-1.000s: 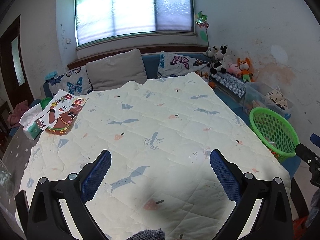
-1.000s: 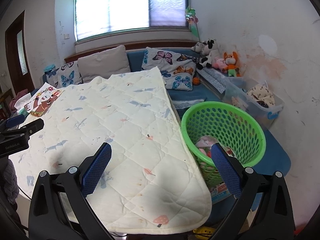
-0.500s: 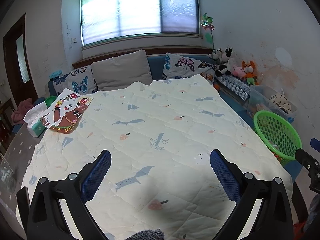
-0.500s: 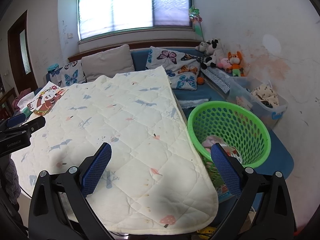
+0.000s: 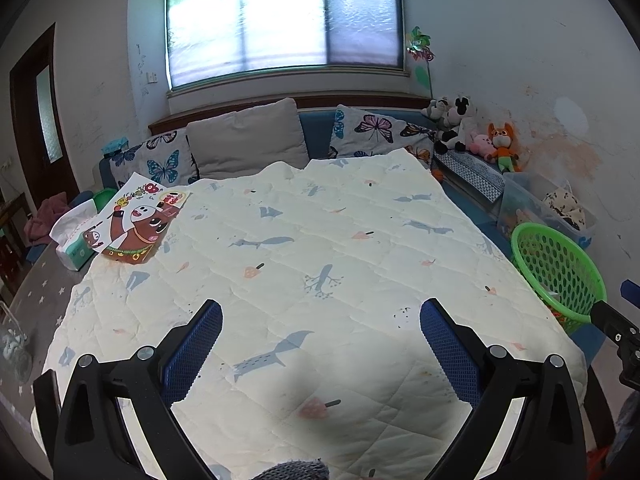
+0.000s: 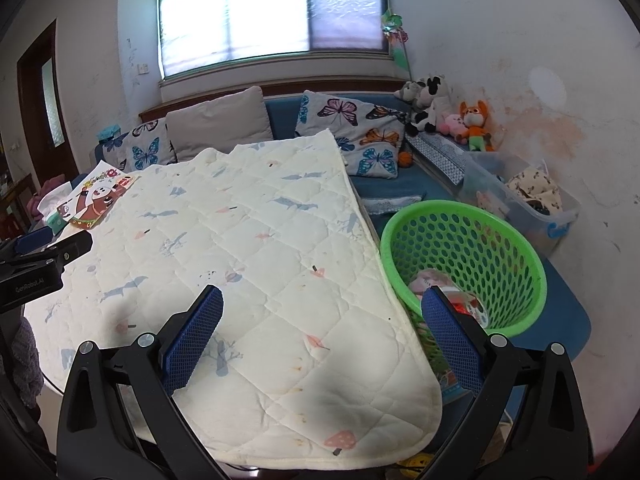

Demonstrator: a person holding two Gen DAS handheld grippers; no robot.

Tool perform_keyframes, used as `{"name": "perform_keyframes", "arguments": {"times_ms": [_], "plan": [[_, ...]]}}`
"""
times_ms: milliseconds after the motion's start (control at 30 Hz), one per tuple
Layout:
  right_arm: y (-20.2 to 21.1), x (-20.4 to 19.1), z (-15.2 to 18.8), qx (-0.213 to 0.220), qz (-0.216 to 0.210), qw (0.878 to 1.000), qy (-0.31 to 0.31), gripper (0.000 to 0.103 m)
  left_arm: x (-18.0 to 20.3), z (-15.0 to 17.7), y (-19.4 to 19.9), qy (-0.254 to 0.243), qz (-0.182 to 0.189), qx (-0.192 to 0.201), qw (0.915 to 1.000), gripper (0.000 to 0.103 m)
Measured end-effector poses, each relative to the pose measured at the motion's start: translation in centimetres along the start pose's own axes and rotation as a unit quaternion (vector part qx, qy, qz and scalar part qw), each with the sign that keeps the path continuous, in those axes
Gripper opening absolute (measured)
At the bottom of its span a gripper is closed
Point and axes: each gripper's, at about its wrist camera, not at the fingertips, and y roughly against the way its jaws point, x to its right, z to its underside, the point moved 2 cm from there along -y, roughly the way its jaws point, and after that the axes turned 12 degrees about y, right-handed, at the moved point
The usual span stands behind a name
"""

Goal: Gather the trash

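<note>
Trash is not on the quilt (image 5: 320, 240) any more, as I judge; some wrappers lie inside the green basket (image 6: 460, 216) beside the table. The left gripper (image 5: 320, 344) and right gripper (image 6: 322, 330) both hang spread and empty. A risk: the cartoon sheet (image 5: 140, 220) and tissue pack (image 5: 74, 236) could be grabbed as trash by mistake.

"GenRobot.AI" on left hand-held gripper (image 6: 44, 258) body.
</note>
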Motion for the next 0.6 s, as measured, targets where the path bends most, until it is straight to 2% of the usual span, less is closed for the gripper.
{"name": "perform_keyframes", "arguments": {"times_ms": [600], "plan": [[-0.45,-0.14,0.01,-0.004,-0.006,1.0,0.0,0.099,-0.42,0.01,-0.33,0.006,-0.007,-0.001,1.0,0.096]]}}
